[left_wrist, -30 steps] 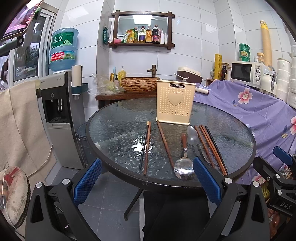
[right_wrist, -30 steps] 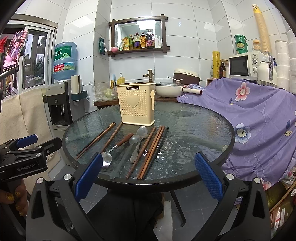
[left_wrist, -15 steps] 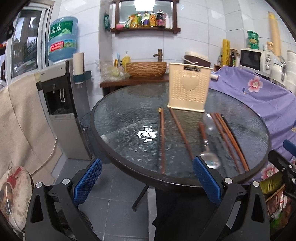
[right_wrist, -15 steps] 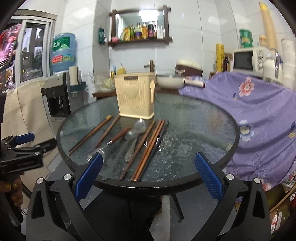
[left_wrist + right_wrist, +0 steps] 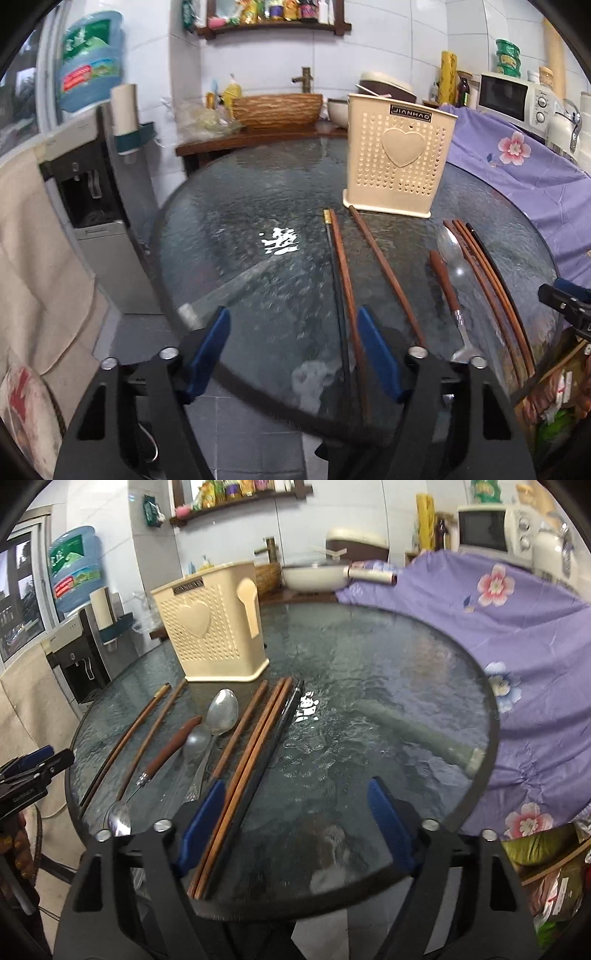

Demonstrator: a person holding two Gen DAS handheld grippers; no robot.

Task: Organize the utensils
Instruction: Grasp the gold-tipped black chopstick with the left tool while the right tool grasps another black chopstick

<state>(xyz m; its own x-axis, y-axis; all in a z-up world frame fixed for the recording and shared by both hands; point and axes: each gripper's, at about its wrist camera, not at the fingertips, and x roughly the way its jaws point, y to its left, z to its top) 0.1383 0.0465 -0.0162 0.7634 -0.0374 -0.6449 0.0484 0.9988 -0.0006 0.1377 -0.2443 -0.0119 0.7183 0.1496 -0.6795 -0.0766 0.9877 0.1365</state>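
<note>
**Asker:** White-tiled kitchen walls stood behind what surface?

**Describer:** They backed a round glass table. At its twelve o'clock, as the left wrist camera saw it, a cream perforated utensil holder stood upright, probably the place meant for everything lying loose. Toward six o'clock from it, chopsticks and two metal spoons lay flat in rough rows, none yet stowed.

**Asker:** And the grippers?

**Describer:** The left gripper hung over the near rim, its jaws apart and lately narrowing, with nothing between them; a brown chopstick pair lay just beside its right pad. The right gripper was likewise apart, narrowing and empty, with chopsticks beside its left pad, seemingly lining up a pick.
</note>
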